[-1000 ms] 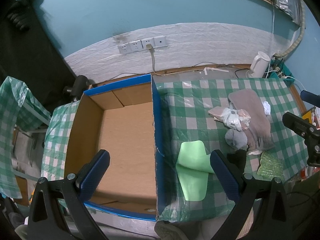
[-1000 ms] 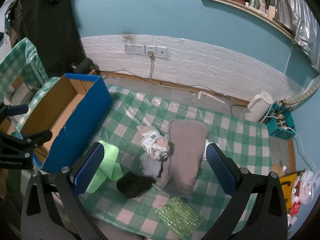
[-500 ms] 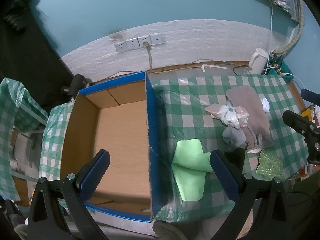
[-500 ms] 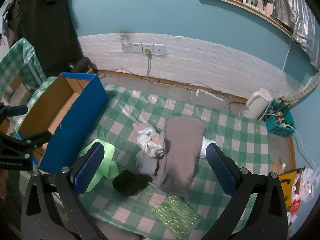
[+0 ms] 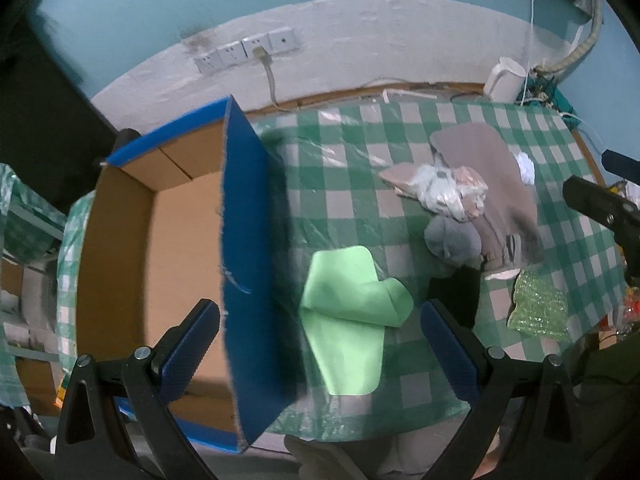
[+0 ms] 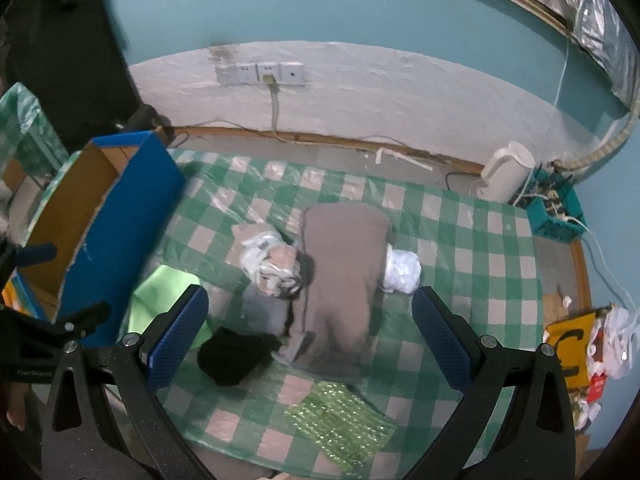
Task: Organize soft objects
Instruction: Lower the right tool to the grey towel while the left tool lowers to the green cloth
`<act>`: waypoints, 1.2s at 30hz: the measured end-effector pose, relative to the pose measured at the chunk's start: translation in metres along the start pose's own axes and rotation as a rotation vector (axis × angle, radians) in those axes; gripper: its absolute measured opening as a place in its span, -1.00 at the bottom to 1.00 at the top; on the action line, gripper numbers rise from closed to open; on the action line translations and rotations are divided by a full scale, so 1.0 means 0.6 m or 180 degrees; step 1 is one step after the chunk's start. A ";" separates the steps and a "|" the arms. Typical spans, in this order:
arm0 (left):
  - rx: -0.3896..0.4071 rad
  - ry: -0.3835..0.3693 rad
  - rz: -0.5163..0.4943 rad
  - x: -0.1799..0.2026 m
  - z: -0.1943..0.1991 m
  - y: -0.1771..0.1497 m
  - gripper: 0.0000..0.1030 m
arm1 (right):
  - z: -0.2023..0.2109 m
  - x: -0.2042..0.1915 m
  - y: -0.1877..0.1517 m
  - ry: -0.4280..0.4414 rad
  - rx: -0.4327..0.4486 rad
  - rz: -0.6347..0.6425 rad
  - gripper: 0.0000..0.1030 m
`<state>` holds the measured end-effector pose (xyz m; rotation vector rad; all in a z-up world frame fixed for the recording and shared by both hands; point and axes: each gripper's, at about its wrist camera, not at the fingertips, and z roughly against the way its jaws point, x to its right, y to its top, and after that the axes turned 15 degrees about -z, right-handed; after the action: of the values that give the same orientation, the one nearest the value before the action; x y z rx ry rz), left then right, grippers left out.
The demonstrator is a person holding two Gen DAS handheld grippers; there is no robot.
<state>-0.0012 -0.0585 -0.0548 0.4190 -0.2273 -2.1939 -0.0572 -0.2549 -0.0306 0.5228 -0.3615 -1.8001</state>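
Note:
A blue cardboard box with a bare brown inside stands at the left of the green checked table. A light green cloth lies just right of it. Further right lies a pile: a brown towel, a crumpled plastic bag, a grey cloth, a black cloth, a white wad and green bubble wrap. My left gripper hangs open above the box wall and the green cloth. High over the pile, my right gripper is open too.
A white kettle and a teal crate of cables sit on the floor by the wall at the right. Wall sockets with a cord hang behind the table. A yellow sign and bags lie off the right edge.
The left gripper has swung right, so the box wall now sits between its fingers. The right gripper has shifted right and a little closer to the pile. Both stay open.

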 end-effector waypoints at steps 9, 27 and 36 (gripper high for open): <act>-0.0187 -0.0070 -0.0075 0.034 -0.044 0.013 0.97 | -0.056 0.030 0.001 -0.0074 -0.0257 -0.0189 0.96; -0.0590 -0.0152 -0.0070 0.074 -0.155 0.028 0.97 | -0.160 0.073 -0.019 -0.0261 -0.0684 -0.0326 0.96; -0.0726 -0.0121 -0.0065 0.077 -0.196 0.033 0.97 | -0.197 0.074 -0.032 -0.0345 -0.0819 -0.0260 0.96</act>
<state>0.0311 -0.1092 -0.1678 0.2533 0.0075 -2.2184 -0.0215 -0.2896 -0.1481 0.2632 -0.1798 -1.9243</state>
